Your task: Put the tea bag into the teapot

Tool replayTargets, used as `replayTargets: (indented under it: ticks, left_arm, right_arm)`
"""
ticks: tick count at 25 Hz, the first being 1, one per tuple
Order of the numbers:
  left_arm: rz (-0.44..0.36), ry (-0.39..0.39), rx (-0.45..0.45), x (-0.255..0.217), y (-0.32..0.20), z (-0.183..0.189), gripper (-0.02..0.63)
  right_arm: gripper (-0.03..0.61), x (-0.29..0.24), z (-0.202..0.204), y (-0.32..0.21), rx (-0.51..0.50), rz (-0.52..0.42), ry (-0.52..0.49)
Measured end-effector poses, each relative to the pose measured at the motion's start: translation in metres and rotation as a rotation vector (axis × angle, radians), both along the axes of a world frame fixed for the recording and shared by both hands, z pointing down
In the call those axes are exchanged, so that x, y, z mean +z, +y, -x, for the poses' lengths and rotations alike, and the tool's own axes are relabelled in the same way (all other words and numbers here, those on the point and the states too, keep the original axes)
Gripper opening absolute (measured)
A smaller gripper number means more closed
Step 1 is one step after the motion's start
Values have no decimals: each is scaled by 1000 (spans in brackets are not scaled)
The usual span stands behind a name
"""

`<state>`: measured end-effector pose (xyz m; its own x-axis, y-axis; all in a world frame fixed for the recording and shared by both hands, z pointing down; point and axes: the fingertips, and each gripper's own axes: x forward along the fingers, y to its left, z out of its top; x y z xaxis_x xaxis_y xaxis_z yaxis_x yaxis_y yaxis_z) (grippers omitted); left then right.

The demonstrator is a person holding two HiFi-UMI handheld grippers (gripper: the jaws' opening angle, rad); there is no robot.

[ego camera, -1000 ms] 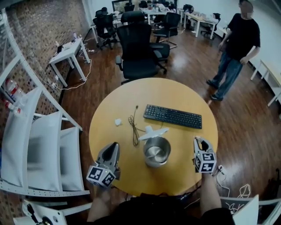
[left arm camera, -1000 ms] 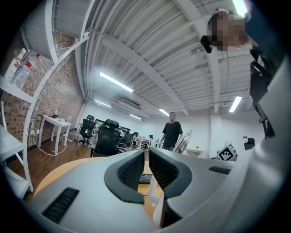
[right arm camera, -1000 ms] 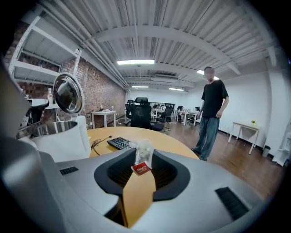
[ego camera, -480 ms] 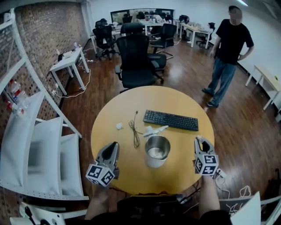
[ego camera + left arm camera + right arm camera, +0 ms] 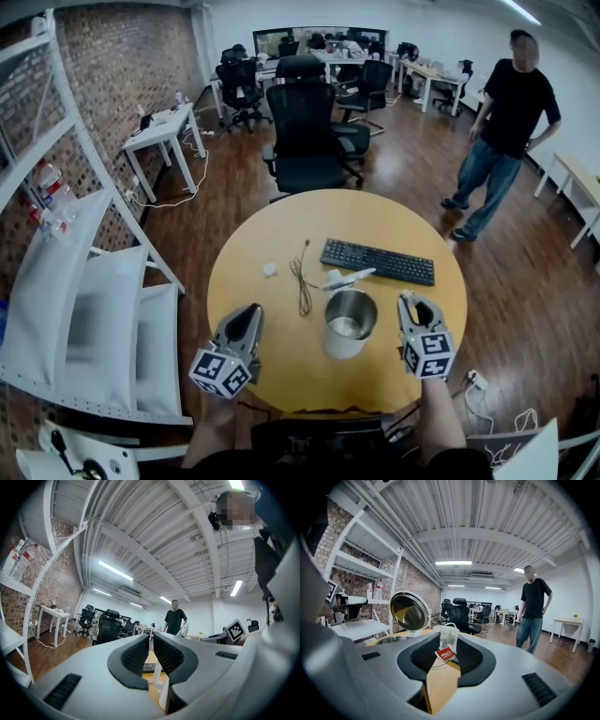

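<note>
A steel teapot point(image 5: 348, 324) stands on the round wooden table point(image 5: 281, 234) with its lid point(image 5: 346, 277) tipped open toward the keyboard. My right gripper point(image 5: 409, 301) hovers just right of the pot and is shut on a tea bag point(image 5: 449, 636), whose red tag point(image 5: 446, 654) hangs in front of the pads. In the right gripper view the shiny open lid point(image 5: 410, 611) and the teapot rim point(image 5: 387, 639) lie to the left. My left gripper point(image 5: 250, 313) is held left of the pot, shut, with nothing between its pads point(image 5: 135, 655).
A black keyboard point(image 5: 378, 262) lies behind the pot, with a dark cable point(image 5: 303, 278) and a small white object point(image 5: 270, 270) to its left. A person point(image 5: 506, 131) stands at the far right. Office chairs point(image 5: 310, 136) are beyond the table, white shelving point(image 5: 84, 309) on the left.
My right gripper has moved left, closer to the teapot. The left gripper stays about where it was. The head view has shifted a little and the person in the background has stepped.
</note>
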<state>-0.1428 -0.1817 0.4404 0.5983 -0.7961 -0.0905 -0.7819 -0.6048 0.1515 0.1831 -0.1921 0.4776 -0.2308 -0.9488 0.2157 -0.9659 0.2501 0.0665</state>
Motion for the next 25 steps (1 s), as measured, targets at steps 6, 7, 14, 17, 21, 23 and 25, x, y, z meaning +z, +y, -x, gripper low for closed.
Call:
replayTargets:
  ticks: [6,7,14,17,21,23,25]
  left_arm:
    - [-9,12,-38,-1,8,15,26]
    - [-9,14,-44,-1,9,17,26]
    - [8,22,-84,5,15,29,26]
    - [10,24,-100,8,15,35,26]
    - [21,27,-120,12,13,39,26]
    - [25,29,-118,14,13,37,26]
    - [26,32,-111,15,12,34,26]
  right_arm:
    - [98,4,43,-7,-108,-12,6]
    - [98,4,49,-8,-124,-9,5]
    - [100,2,89,-9,-214,3,17]
    - [149,4,94,-10,-235,9,-4]
    - [215,5,96,-11,-258,18,-27]
    - [215,7,93,-11,-255,15,-34]
    - [215,7,90,-10,-253,13,-39]
